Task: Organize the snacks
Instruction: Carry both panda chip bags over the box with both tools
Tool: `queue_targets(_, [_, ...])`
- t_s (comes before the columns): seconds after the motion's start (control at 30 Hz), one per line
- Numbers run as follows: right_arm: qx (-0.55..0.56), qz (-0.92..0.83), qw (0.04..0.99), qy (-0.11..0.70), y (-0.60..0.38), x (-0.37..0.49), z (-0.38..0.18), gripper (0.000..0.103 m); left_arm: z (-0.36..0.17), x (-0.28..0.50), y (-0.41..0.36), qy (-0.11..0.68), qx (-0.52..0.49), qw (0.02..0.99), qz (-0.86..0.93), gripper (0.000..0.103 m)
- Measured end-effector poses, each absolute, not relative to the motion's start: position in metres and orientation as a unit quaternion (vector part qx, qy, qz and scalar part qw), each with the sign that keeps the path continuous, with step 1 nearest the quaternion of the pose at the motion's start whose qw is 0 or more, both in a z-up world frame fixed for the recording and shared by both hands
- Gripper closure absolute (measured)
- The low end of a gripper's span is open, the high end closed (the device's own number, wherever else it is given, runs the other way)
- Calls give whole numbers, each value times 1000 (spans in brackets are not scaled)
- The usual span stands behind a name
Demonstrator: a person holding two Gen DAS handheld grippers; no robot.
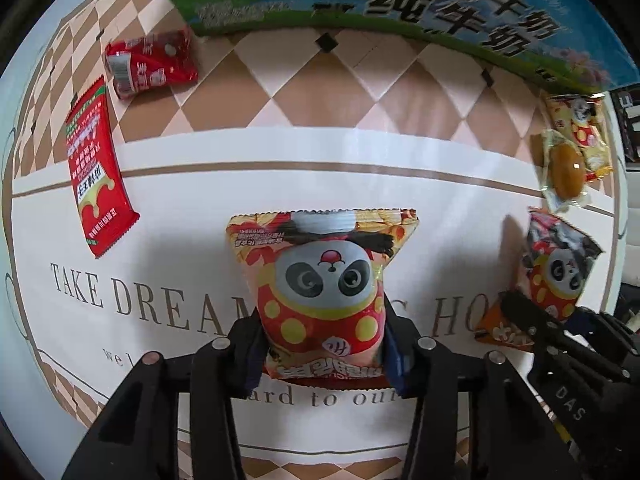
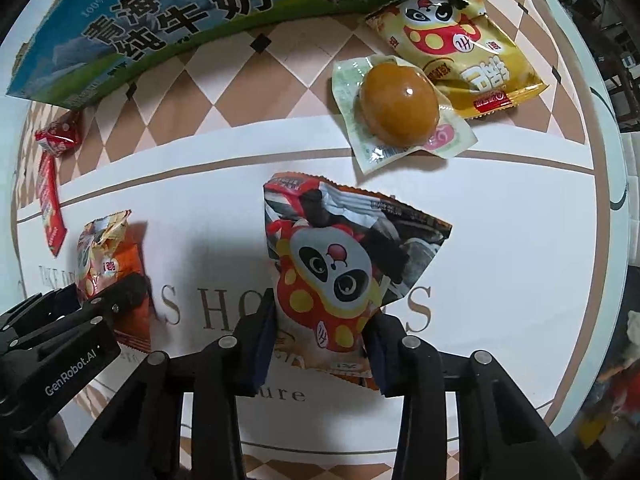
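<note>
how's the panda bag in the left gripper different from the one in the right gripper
The orange panda bag in the left gripper has an orange and cream top; the black panda bag in the right gripper has a dark, black and grey top. The orange one sits straight between the fingers, the black one tilted and more crumpled. Both show the same panda on red with yellow dots, each pinched near its lower end.

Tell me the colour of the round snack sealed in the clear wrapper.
The round snack is glossy golden brown, clearest in the right wrist view.
</note>
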State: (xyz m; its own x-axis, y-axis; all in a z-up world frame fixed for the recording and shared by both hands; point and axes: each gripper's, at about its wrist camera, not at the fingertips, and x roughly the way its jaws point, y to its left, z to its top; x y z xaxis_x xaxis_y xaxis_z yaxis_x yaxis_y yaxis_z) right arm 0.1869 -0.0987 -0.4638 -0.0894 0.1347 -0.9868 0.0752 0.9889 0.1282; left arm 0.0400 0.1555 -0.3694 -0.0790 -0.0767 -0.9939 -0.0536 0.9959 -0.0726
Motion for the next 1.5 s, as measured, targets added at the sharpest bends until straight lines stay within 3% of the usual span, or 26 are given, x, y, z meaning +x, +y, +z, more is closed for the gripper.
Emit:
queue_targets(0.47, [121,82,712,687,-133,214,-356,63,-260,70,156,681,-67,725,-81,60])
queue_targets(0.83, [103,97,764,630,-143,328,-256,63,-176,187,173,639,-42,762,-90,60])
queue_targets(1.13, [58,63,734,674,-149,420,-282,63,-208,290,200,678,17,733,-48,60])
queue_targets(1.5, [39,38,688,724,-158,446,-349,61,-279,347,216,735,48,676,-24,60])
